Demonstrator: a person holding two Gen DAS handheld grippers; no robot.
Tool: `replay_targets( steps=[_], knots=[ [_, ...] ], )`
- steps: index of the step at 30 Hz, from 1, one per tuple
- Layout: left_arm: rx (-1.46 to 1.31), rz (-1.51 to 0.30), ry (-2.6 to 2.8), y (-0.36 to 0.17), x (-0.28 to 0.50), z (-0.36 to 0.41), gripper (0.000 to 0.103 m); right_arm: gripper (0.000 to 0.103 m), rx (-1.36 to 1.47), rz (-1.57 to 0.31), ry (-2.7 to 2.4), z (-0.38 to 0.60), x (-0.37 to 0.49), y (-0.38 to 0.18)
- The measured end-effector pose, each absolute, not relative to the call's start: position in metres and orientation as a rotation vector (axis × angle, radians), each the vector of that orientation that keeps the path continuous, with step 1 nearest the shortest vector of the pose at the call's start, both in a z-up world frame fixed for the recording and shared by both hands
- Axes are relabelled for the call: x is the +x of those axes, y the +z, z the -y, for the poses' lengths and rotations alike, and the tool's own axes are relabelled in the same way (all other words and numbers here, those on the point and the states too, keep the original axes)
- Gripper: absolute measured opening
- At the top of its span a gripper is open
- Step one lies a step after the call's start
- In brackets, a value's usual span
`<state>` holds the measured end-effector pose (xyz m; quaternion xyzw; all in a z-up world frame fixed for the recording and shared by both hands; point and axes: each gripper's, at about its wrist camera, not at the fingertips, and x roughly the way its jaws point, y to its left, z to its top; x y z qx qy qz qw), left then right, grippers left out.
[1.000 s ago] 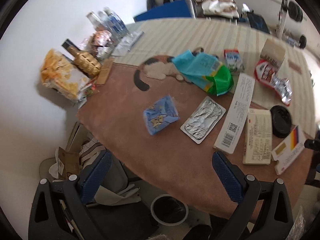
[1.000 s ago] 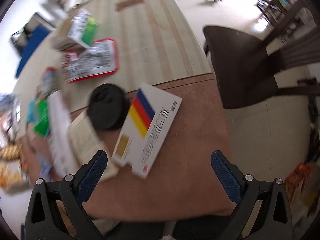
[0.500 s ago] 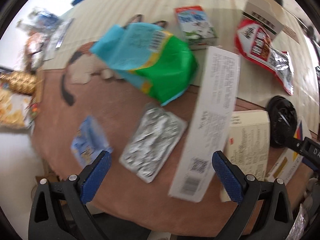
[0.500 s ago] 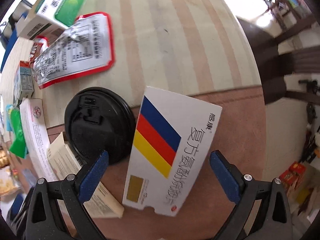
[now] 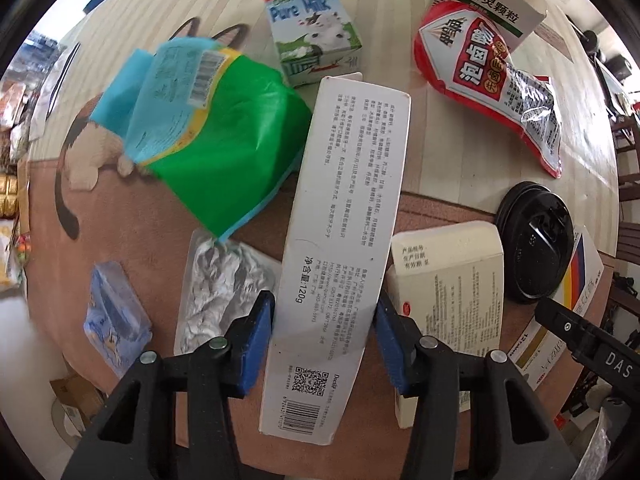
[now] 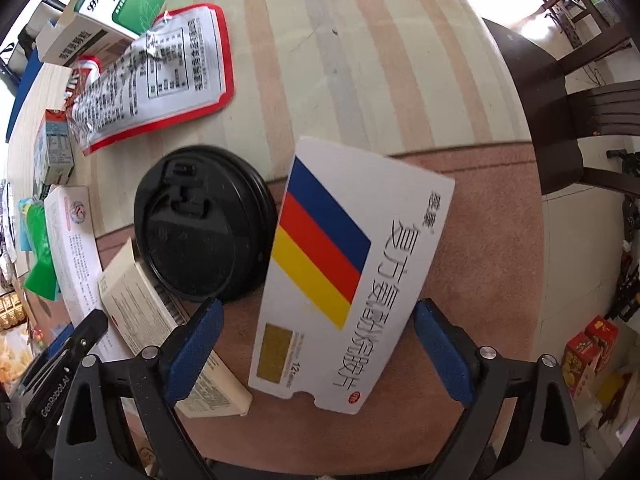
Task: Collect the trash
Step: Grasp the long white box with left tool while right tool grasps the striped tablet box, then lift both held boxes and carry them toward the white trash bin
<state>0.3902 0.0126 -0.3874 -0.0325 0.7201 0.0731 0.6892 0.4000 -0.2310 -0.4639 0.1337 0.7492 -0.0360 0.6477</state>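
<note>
A long white box (image 5: 344,208) with a barcode lies on the brown table mat (image 5: 132,216). My left gripper (image 5: 324,332) points straight down and is shut on the box's near end, both blue pads pressing its long sides. My right gripper (image 6: 316,348) hangs over a white medicine box (image 6: 352,280) with blue, red and yellow stripes. Its jaws are closing with that box between them, and a gap still shows on each side. A black cup lid (image 6: 200,228) lies against the striped box's left edge.
A cream box (image 5: 448,280) lies right of the long box, a foil blister pack (image 5: 220,288) and a blue packet (image 5: 112,312) left. Farther off are a green bag (image 5: 216,128), a milk carton (image 5: 316,32) and a red snack packet (image 5: 480,80). A dark chair (image 6: 560,120) stands beside the table.
My left gripper swung over the table, sank and closed on the long white box. My right gripper came down closer to the striped box and its jaws narrowed a little.
</note>
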Motion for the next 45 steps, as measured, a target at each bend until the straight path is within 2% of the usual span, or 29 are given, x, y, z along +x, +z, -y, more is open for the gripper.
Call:
replay_targets(
  steps=[6,10,18,22,29,31,45],
  knots=[
    [-0.125,-1.625,0.239,-0.377,0.349,-0.013,0.046,0.096,0.253,-1.694,-0.094,0.216,0.385,-0.475],
    [-0.190,-1.644,0.258,-0.378,0.322,-0.013,0.046,0.082,0.119,-1.683,-0.105,0.184,0.379,-0.477],
    [-0.233,-1.663,0.239,-0.395,0.316,-0.018,0.047,0.082,-0.093,-1.709,-0.017,0.182,0.343,-0.480],
    [-0.203,-1.657,0.246,-0.411,0.333,-0.015,0.048,0.087,-0.080,-1.705,-0.049,0.186,0.331,-0.485],
    [-0.189,-1.636,0.258,-0.433,0.342,-0.008,0.045,0.085,0.070,-1.690,-0.089,0.216,0.322,-0.499],
    [-0.192,-1.629,0.268,-0.425,0.320,0.003,0.045,0.077,0.056,-1.678,-0.075,0.216,0.320,-0.495],
    [-0.238,-1.519,0.313,-0.379,0.287,-0.013,0.044,0.077,-0.007,-1.615,0.035,0.200,0.339,-0.442]
  ],
)
